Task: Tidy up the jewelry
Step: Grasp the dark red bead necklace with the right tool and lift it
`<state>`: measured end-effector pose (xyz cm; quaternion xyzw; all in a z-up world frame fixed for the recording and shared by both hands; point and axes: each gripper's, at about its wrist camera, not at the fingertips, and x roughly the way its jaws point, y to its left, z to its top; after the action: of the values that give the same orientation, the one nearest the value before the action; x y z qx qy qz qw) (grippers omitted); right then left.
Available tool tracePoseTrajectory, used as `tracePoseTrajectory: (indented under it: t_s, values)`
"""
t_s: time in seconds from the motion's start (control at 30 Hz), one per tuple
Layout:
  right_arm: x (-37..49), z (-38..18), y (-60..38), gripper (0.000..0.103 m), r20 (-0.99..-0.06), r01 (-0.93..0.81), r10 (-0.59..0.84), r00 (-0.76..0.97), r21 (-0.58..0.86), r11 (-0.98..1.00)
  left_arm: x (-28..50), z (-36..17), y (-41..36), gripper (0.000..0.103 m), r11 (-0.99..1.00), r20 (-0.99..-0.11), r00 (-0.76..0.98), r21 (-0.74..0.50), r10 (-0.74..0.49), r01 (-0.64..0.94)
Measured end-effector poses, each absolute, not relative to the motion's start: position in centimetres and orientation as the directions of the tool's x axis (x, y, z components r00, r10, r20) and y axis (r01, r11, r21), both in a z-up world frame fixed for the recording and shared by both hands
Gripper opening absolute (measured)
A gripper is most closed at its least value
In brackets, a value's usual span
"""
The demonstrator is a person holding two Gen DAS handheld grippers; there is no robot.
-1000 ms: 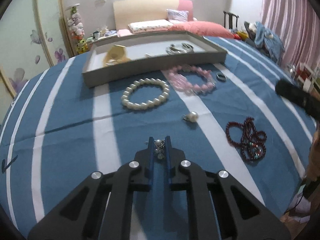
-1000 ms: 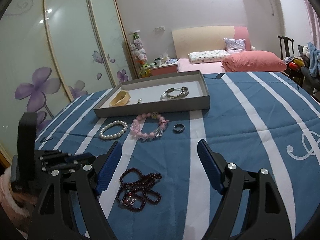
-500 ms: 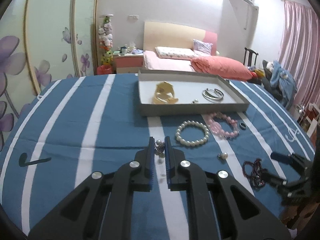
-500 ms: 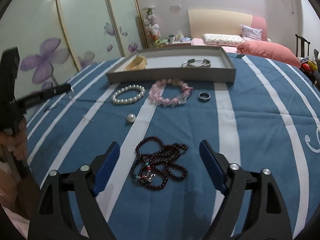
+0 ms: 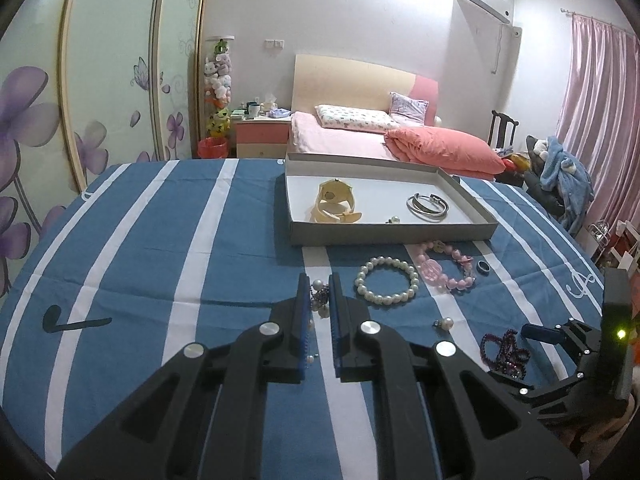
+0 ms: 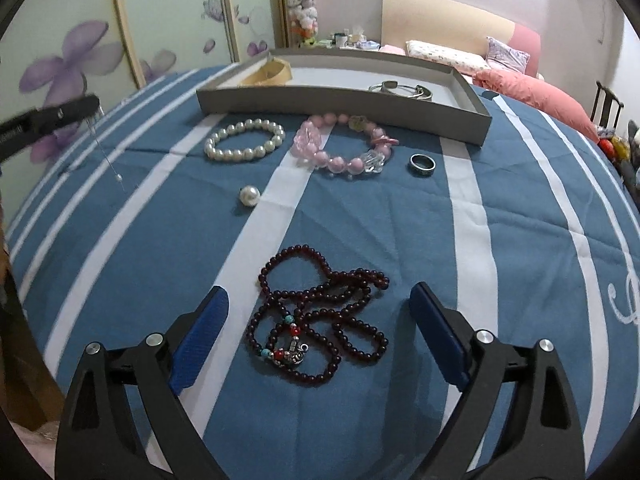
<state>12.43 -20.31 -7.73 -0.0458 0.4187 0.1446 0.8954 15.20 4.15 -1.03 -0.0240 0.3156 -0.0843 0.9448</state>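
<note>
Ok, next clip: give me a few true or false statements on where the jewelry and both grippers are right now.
1. The left gripper is shut on a pearl earring. True.
2. The right gripper is clamped on the dark red bead necklace. False: its jaws are wide open on either side of the necklace, which lies on the cloth.
3. The white pearl bracelet lies inside the tray. False: it lies on the striped cloth in front of the tray.
4. A silver bangle lies in the tray. True.
5. The dark ring lies on the cloth outside the tray. True.
</note>
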Motion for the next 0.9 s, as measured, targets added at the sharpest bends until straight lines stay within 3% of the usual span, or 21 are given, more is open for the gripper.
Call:
tracePoseTrajectory:
  t_s: [0.07, 0.13, 0.33, 0.7, 0.9]
  values:
    - [12.3, -7.4, -20.4, 0.06, -0.761, -0.305, 0.227, 0.607, 0.04, 0.951, 15.2, -1.0, 4.1, 0.01, 0.985, -0.592, 0.787, -0.1, -0.175, 0.144]
    - [12.4, -7.1, -21.1, 0.012, -0.765, -0.293, 0.232, 0.601, 0.059, 0.954, 15.2, -1.0, 4.1, 0.01, 0.984, -0.591, 0.787, -0.101, -0.175, 0.144]
    - [12.1, -7.0, -22.2, 0.009, -0.742, -0.267, 0.235, 0.628, 0.079, 0.96, 15.0, -0.8, 4.1, 0.01, 0.983, -0.582, 0.793, -0.109, -0.181, 0.145]
    - [10.2, 0.4, -25.4, 0.008, -0.419, -0.217, 0.248, 0.873, 0.122, 0.969, 14.0, 1.0, 4.6, 0.01, 0.981, -0.512, 0.838, -0.136, -0.191, 0.14]
    - [10.4, 2.0, -25.8, 0.008, -0.335, -0.201, 0.232, 0.913, 0.123, 0.972, 13.3, 2.3, 4.3, 0.01, 0.983, -0.46, 0.87, -0.122, -0.179, 0.138]
